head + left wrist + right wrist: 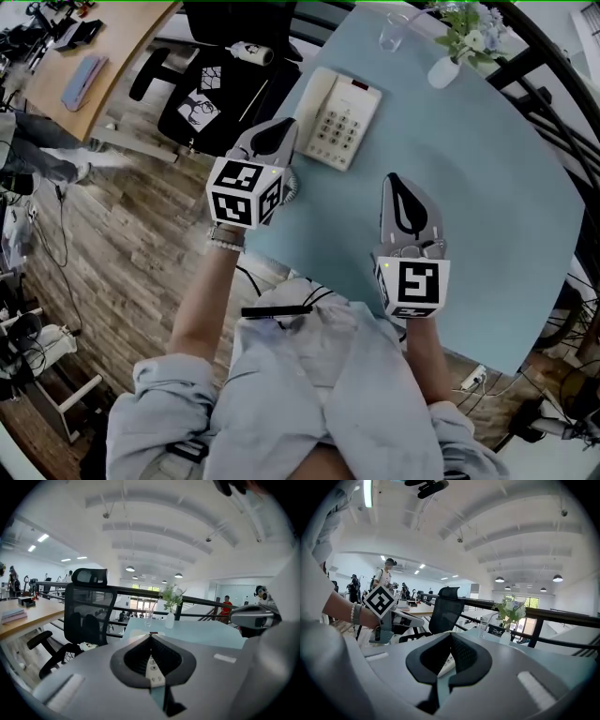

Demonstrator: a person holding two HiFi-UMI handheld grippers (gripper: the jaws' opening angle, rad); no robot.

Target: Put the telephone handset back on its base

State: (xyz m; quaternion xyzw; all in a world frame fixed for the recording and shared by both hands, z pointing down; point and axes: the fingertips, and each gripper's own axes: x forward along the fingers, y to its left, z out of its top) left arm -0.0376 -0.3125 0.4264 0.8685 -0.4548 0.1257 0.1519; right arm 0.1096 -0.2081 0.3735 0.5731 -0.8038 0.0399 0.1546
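Jaws of the left gripper (284,129) and the right gripper (393,180) were both fully closed, tip to tip, holding nothing. Handset (311,101) lay seated on its base (347,127) on the pale blue table (487,187), just beyond the left gripper's tips and well apart from the right gripper.

Head camera sits on the person, looking steeply down on the pale blue table top (506,187), both grippers close beneath it. Camera on the left gripper (281,127) rides just behind its jaws, low, facing level across the table. Camera on the right gripper (394,180) does the same from further right, catching the other gripper at its left edge. All three share the white vase with green sprigs (169,620), black mesh office chair (89,606) and, probably, the cream push-button telephone (339,117), only a keypad sliver in the gripper views.
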